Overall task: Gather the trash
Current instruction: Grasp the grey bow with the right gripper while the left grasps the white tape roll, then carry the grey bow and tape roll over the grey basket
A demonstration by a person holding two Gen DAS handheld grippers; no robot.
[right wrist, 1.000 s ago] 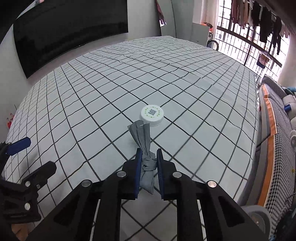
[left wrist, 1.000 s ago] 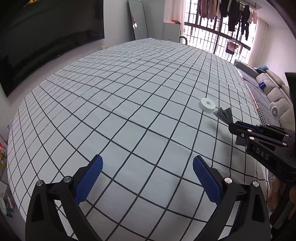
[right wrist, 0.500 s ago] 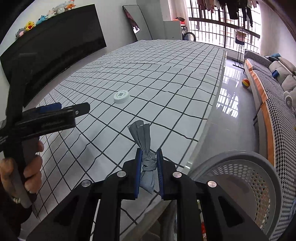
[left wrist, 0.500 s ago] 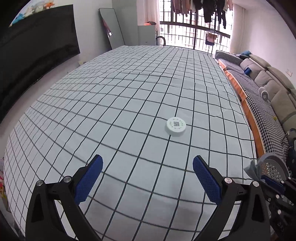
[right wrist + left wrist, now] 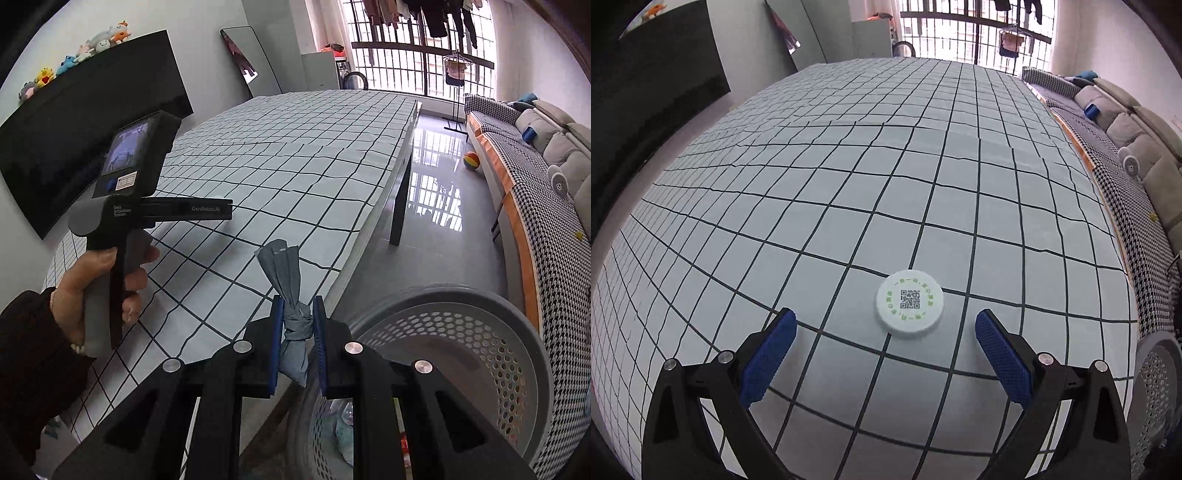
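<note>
Moved: left claw (image 5: 884, 326) nearer | white cap (image 5: 909, 307) between open fingers

Your right gripper (image 5: 297, 341) pinches a knotted grey wrapper (image 5: 291, 314), its loose end fanning ahead, right beside the perforated grey trash basket (image 5: 480, 332). A white round cap (image 5: 909, 307) with a QR code lies flat just ahead, between your left gripper's (image 5: 885, 325) spread fingers.

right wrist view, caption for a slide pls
Right gripper shut on a knotted grey wrapper beside the basket.
</note>
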